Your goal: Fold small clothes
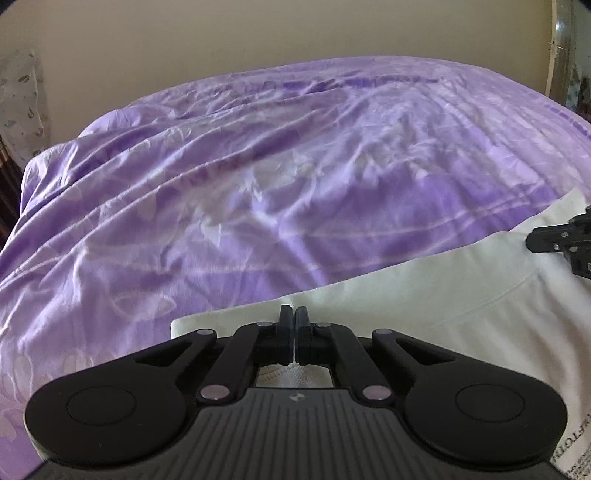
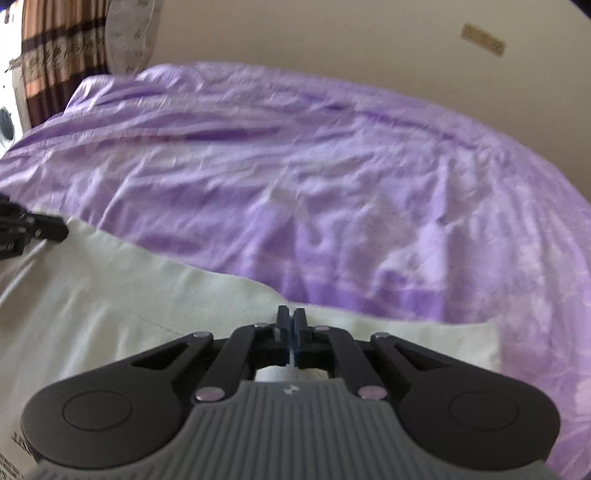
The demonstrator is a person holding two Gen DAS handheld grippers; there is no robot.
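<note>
two black tools (image 1: 294,314) (image 2: 290,315) pinching smooth white garment (image 1: 424,295), wrinkled purple sheet (image 1: 258,166)

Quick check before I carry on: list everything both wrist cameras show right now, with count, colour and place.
garment: one, white, flat on the near side of the bed, printed label at its near edge.
bedspread: one, purple, wrinkled, covering the bed.
wall: one, cream, behind the bed.
curtain: one, brown and orange stripes, far left in the right wrist view.
left gripper: one, black, jaws shut on the garment's left part.
right gripper: one, black, jaws shut on its right part.
</note>
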